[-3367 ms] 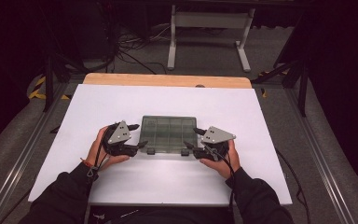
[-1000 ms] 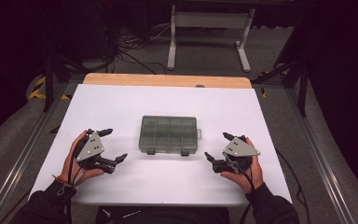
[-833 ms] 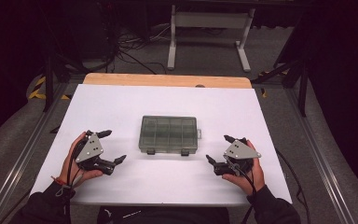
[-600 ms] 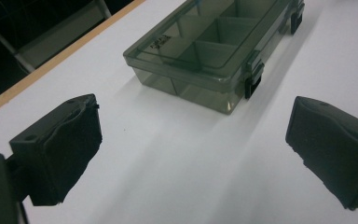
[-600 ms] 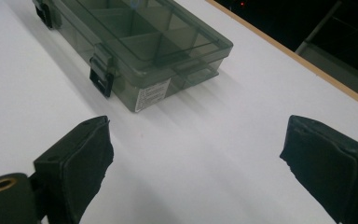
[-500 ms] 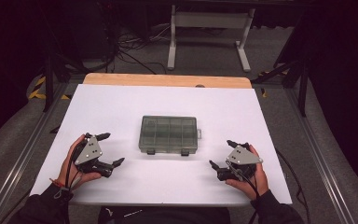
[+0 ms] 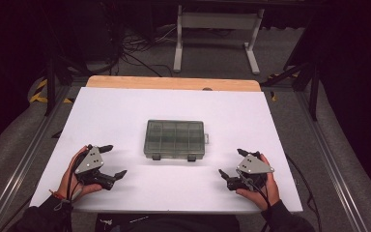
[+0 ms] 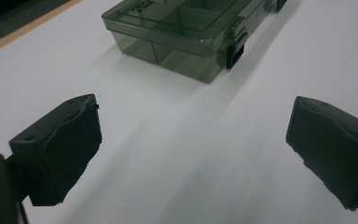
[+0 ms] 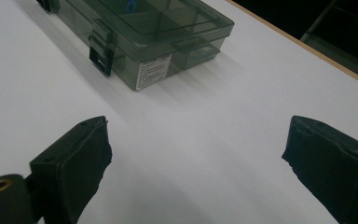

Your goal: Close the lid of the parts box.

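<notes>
- A clear grey plastic box (image 7: 175, 139) with a shut lid lies flat at the middle of the white table (image 7: 125, 111), its long side running left to right.
- Two dark latches sit on the box's near edge, facing the person; the dividers inside show through the lid.
- In the right gripper view the box (image 9: 144, 35) has a small white label on one end wall and something small and blue inside one compartment; what it is cannot be told.
- The left gripper (image 7: 110, 161) rests low over the table near its front left corner, well apart from the box, jaws spread wide and grasping nothing.
- In the left gripper view the box (image 8: 186, 32) lies ahead of the spread jaws, with bare table between them.
- The right gripper (image 7: 232, 162) sits near the front right corner, also well apart from the box, jaws spread wide and empty.
- Each gripper is wrapped by a hand: the left hand (image 7: 75, 176) and the right hand (image 7: 261, 188), with dark sleeves coming in from the near edge.
</notes>
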{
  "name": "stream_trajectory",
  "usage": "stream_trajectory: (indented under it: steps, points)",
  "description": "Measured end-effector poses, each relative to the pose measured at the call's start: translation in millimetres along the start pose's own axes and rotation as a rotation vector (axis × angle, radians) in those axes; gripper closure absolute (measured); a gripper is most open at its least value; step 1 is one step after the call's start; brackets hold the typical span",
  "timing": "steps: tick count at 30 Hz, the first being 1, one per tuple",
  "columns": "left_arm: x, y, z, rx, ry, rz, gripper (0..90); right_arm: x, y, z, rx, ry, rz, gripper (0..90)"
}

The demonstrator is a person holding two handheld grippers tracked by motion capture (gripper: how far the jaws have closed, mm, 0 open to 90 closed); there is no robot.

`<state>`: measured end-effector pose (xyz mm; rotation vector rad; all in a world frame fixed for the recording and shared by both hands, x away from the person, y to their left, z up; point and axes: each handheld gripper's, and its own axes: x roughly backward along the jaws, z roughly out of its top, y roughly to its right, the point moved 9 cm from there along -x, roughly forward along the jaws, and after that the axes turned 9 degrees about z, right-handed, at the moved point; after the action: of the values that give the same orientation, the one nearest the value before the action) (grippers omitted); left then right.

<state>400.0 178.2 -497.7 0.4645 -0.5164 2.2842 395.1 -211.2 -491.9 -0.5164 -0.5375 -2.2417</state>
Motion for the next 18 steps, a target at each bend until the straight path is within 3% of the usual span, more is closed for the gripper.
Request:
stream_trajectory:
  steps: [6,18]
  points:
    - [3.0,5.8,-0.3,-0.019,-0.002,-0.004,3.9,-2.2,0.2,2.1,0.0,0.007,0.007,7.0]
    - [1.5,2.5,-1.3,-0.005,0.005,-0.01,3.9,-3.1,-2.8,7.1,0.016,0.008,0.001,7.0]
